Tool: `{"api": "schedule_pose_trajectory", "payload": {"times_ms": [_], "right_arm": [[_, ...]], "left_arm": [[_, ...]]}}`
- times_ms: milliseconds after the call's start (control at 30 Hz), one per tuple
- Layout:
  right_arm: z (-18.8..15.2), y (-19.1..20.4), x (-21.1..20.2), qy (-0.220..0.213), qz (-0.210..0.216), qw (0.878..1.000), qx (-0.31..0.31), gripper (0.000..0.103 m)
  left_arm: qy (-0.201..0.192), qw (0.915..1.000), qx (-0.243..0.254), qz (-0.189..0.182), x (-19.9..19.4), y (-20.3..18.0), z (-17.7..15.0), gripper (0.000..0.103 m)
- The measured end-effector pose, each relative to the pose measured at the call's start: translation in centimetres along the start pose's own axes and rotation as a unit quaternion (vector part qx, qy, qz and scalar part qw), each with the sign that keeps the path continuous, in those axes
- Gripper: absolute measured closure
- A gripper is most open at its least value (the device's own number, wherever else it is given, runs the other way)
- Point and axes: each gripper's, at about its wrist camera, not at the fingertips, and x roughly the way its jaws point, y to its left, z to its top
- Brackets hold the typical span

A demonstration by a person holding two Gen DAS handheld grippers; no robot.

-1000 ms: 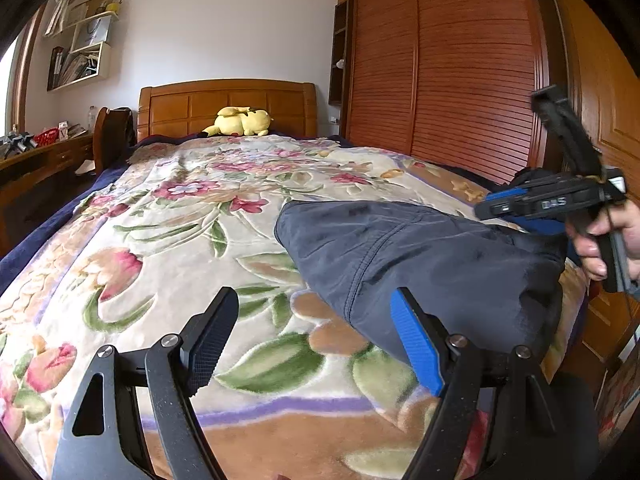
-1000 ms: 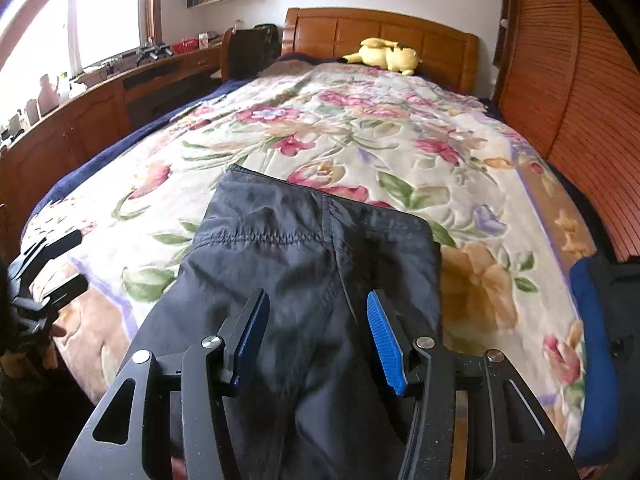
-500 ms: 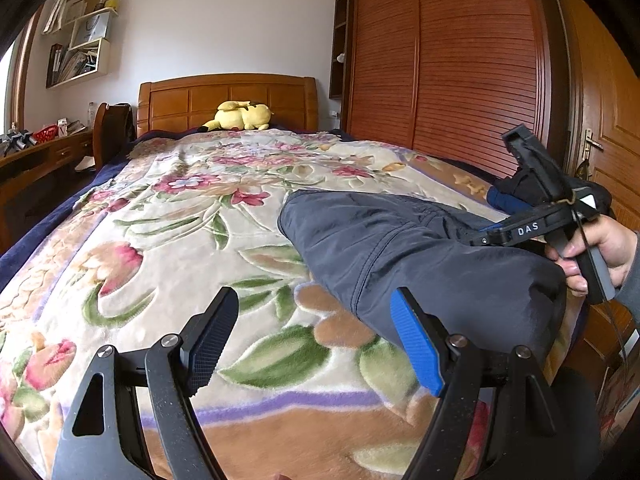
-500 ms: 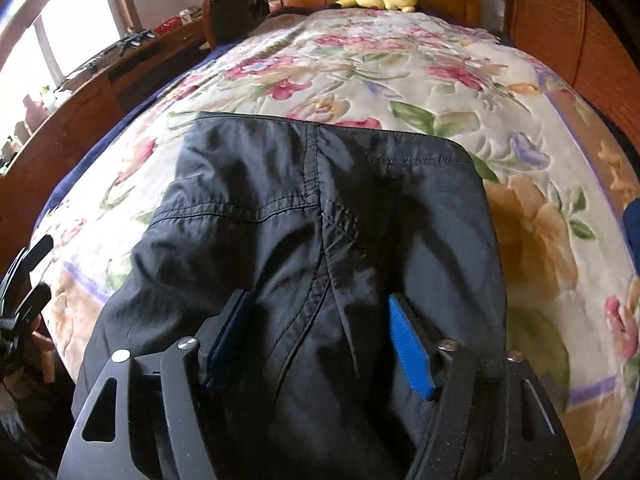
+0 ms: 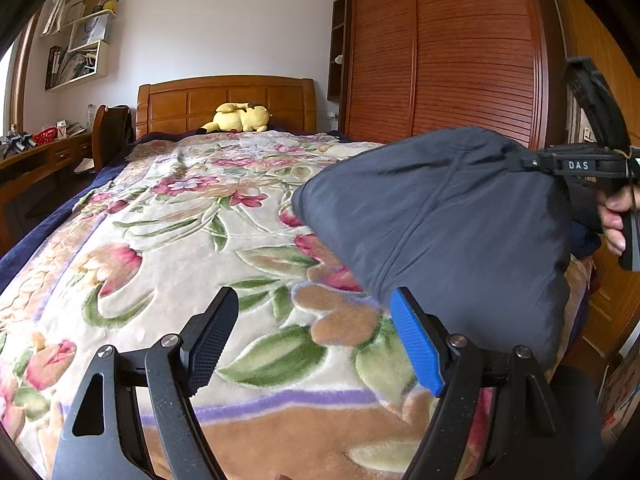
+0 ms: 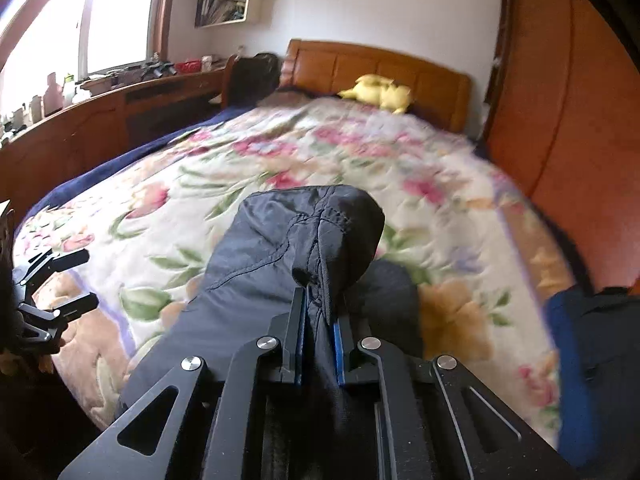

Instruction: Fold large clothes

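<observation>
Trousers [image 6: 288, 264] bunch between the just-closed right gripper [image 6: 318, 320]; left gripper [image 5: 316, 336] gapes beside them.

The right gripper [image 6: 319, 312] has just been closed on a fold of the dark trousers [image 5: 448, 216], whose near part is now lifted off the floral blanket [image 5: 168, 240]
</observation>
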Motion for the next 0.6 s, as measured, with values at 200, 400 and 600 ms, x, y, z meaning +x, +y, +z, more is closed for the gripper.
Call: {"api": "schedule_pose_trajectory", "payload": {"times_ms": [200,400,600], "right_arm": [[-5.3,-4.5,2.5,0.082,-0.033,0.994,0.066,0.093],[-7.5,-4.6,3.7,0.1,-0.032,0.989,0.102,0.064],[-9.1,-4.6,1.2,0.078,-0.042,0.987,0.131,0.019]], "left_arm": [[-0.004,1.0,0.001,-0.005,-0.3,-0.2,0.0,0.024],[-0.002,1.0,0.005,-0.007,-0.2,-0.7,0.0,0.024],[-0.002,0.9999,0.007,-0.008,-0.3,-0.9,-0.1,0.024]]}}
